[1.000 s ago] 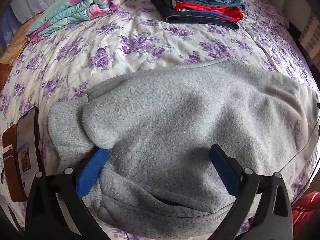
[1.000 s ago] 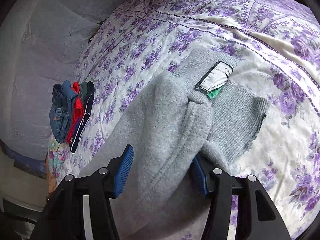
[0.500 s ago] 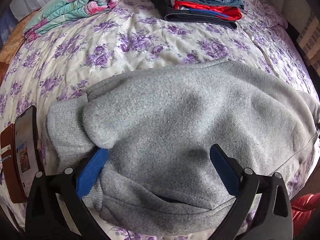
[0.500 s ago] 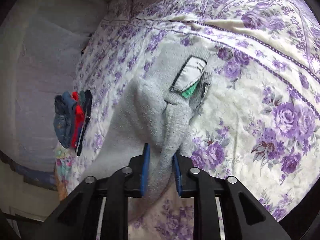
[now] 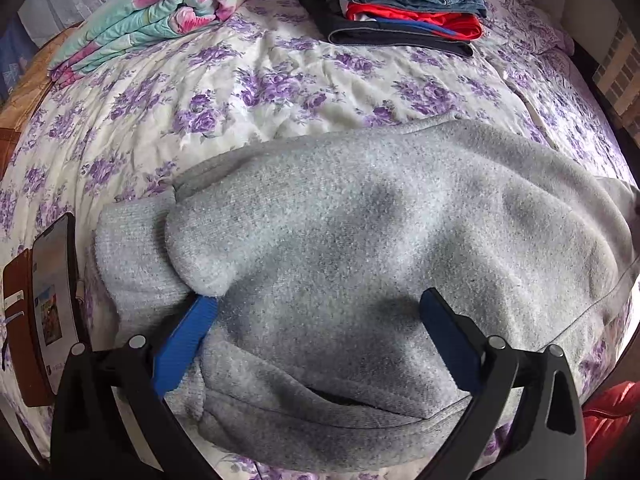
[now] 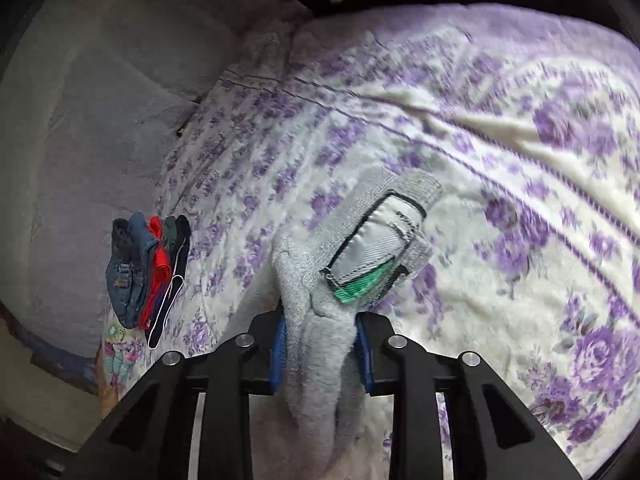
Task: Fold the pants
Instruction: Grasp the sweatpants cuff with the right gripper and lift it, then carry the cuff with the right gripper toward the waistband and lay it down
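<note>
Grey fleece pants (image 5: pixel 360 240) lie across the floral bedspread, with a ribbed cuff (image 5: pixel 132 256) at the left. My left gripper (image 5: pixel 316 320) is open, its blue pads resting on the fabric near the front edge, holding nothing. My right gripper (image 6: pixel 320 344) is shut on the waistband end of the pants (image 6: pixel 320 344) and holds it lifted off the bed. A white and green label (image 6: pixel 372 252) on the ribbed waistband hangs just beyond the fingertips.
A stack of folded clothes (image 5: pixel 400 4), jeans on top, sits at the far side of the bed; it also shows in the right wrist view (image 6: pixel 148 272). A folded floral quilt (image 5: pixel 160 12) lies far left. A phone in a brown case (image 5: pixel 44 312) lies at the left edge.
My right gripper closed on the waistband end and has lifted it up and away from the bed. The pants' right side has pulled slightly. My left gripper stayed put and open.
</note>
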The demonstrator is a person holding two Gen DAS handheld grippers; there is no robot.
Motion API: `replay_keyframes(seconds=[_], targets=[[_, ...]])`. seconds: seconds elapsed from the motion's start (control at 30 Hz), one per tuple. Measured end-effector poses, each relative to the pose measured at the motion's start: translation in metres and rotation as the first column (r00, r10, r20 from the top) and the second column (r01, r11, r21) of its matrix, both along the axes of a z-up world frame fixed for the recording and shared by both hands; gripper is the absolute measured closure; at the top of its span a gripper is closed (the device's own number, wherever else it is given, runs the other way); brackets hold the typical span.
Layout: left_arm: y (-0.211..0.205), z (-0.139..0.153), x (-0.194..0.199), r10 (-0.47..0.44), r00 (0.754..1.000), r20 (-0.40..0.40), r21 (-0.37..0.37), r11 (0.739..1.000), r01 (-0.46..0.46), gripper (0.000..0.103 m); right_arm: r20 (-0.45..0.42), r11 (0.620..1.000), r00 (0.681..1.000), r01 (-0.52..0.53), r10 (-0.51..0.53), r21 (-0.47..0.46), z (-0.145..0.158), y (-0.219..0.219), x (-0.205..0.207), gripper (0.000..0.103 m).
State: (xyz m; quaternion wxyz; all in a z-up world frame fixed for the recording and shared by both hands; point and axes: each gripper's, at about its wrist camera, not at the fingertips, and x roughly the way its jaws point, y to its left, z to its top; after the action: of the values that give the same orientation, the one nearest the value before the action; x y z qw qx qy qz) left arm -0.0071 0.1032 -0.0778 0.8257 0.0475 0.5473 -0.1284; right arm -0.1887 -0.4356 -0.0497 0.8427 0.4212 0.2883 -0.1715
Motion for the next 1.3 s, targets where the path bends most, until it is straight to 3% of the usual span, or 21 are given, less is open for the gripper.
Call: replay_keyframes(seconds=[0.07,0.1,0.17,0.2,0.3,0.4,0.47,0.53,0.6,0.67,0.73,0.77,0.83,0.87,0.93,1.0,1.07,1.1,1.17,1.23,1.3], targets=[[0.002,0.001,0.0,0.018,1.0,-0.001,-0.019,1.0,-0.018,0.005,-0.019,0.99,0.999,-0.038,0.036,-0.134,0.017,0.008,0.001,0.077],[0.002,0.001,0.0,0.029,1.0,0.001,-0.025,0.999,-0.029,0.005,-0.068,0.993,0.997,-0.03,0.022,-0.115,0.005,0.002,0.002,0.077],[0.001,0.0,0.001,0.041,0.999,0.006,-0.02,0.999,-0.041,0.004,-0.192,1.0,0.981,0.009,-0.006,0.014,-0.043,-0.019,0.0,0.064],[-0.001,0.0,0.001,0.041,0.999,0.008,-0.01,0.999,-0.041,0.005,-0.128,0.998,0.992,0.023,-0.016,0.054,-0.051,-0.024,-0.01,0.064],[-0.003,0.001,-0.001,0.026,1.0,-0.001,0.01,1.0,-0.026,0.005,-0.171,0.999,0.985,0.017,-0.022,-0.031,-0.023,-0.015,-0.016,0.054],[0.008,0.014,-0.002,0.074,0.997,-0.015,-0.072,0.995,-0.075,0.005,-0.123,0.968,0.987,0.072,-0.104,-0.239,0.028,0.002,-0.034,0.052],[0.019,0.027,-0.007,0.123,0.992,-0.016,-0.179,0.976,-0.124,0.005,-0.119,0.947,0.992,-0.081,0.046,-0.311,0.05,0.025,-0.015,0.052],[0.028,0.033,-0.009,0.158,0.987,-0.024,-0.262,0.952,-0.159,0.005,-0.171,0.898,0.952,-0.297,0.253,-0.325,0.054,0.061,0.027,0.052],[0.033,0.029,-0.007,0.169,0.984,-0.048,-0.276,0.945,-0.175,0.005,-0.207,0.827,0.879,-0.475,0.429,-0.3,0.042,0.106,0.072,0.052],[0.032,0.02,-0.006,0.156,0.986,-0.063,-0.25,0.954,-0.167,0.005,-0.297,0.778,0.81,-0.577,0.505,-0.251,0.014,0.142,0.115,0.052],[0.029,0.018,-0.009,0.133,0.99,-0.042,-0.23,0.963,-0.139,0.005,-0.402,0.77,0.761,-0.611,0.508,-0.183,-0.028,0.158,0.145,0.046],[0.027,0.018,-0.009,0.117,0.993,-0.034,-0.212,0.97,-0.122,0.005,-0.366,0.76,0.794,-0.59,0.486,-0.272,-0.027,0.162,0.149,0.046],[0.023,0.018,-0.01,0.092,0.995,-0.034,-0.179,0.979,-0.097,0.005,-0.441,0.707,0.753,-0.638,0.488,-0.305,-0.021,0.172,0.161,0.045],[0.025,0.02,-0.01,0.092,0.995,-0.033,-0.18,0.979,-0.097,0.005,-0.423,0.698,0.752,-0.644,0.505,-0.312,-0.01,0.173,0.158,0.045],[0.031,0.027,-0.012,0.121,0.992,-0.031,-0.216,0.968,-0.125,0.005,-0.35,0.693,0.785,-0.617,0.51,-0.373,0.016,0.172,0.144,0.044],[0.04,0.037,-0.015,0.156,0.987,-0.031,-0.287,0.945,-0.158,0.005,-0.31,0.676,0.794,-0.608,0.523,-0.416,0.034,0.179,0.133,0.037],[0.045,0.039,-0.017,0.173,0.984,-0.038,-0.322,0.93,-0.176,0.005,-0.321,0.655,0.756,-0.654,0.57,-0.379,0.026,0.193,0.137,0.033],[0.046,0.033,-0.015,0.176,0.983,-0.054,-0.31,0.933,-0.184,0.005,-0.346,0.635,0.724,-0.69,0.597,-0.349,0.015,0.204,0.139,0.032],[0.041,0.02,-0.011,0.153,0.986,-0.064,-0.276,0.947,-0.164,0.005,-0.451,0.585,0.633,-0.768,0.63,-0.262,-0.027,0.226,0.153,0.015],[0.031,0.014,-0.01,0.115,0.992,-0.042,-0.224,0.967,-0.122,0.005,-0.454,0.546,0.654,-0.756,0.605,-0.361,-0.025,0.243,0.147,0.012],[0.021,0.016,-0.007,0.1,0.994,-0.054,-0.151,0.983,-0.107,0.005,-0.447,0.554,0.635,-0.771,0.63,-0.315,-0.01,0.238,0.146,0.014]])
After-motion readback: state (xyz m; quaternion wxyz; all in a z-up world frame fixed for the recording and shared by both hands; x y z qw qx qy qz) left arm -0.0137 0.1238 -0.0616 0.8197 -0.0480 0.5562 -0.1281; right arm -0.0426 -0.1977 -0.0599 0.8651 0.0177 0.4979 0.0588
